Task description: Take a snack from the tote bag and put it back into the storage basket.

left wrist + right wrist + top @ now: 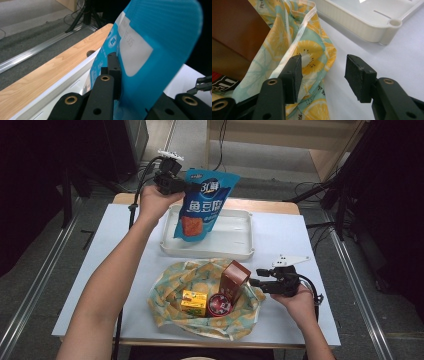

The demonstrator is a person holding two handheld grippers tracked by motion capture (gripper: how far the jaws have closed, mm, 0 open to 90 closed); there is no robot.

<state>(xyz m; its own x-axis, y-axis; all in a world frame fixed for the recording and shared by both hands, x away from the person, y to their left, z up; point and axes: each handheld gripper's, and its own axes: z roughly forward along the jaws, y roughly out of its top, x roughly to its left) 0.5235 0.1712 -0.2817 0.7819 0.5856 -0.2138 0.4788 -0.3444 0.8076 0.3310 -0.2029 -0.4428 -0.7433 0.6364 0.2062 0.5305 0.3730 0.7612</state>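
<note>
My left gripper (176, 183) is shut on the upper edge of a blue snack pouch (205, 205) and holds it upright over the white tray (235, 251). In the left gripper view the pouch (155, 50) is pinched between the black jaws of the left gripper (117, 66). A fruit-print cloth bag (172, 285) lies open in front of the tray. It holds a brown box (234, 279), a yellow box (194, 302) and a red round tin (219, 304). My right gripper (256, 283) stands open at the bag's right edge, and the cloth (312, 55) lies by its left pad (293, 73).
The tray's corner (372, 27) sits just beyond the right gripper (325, 72) on the white tabletop (300, 240). A wooden strip (50, 72) runs behind the tray. Dark stands and cables crowd the floor at the back.
</note>
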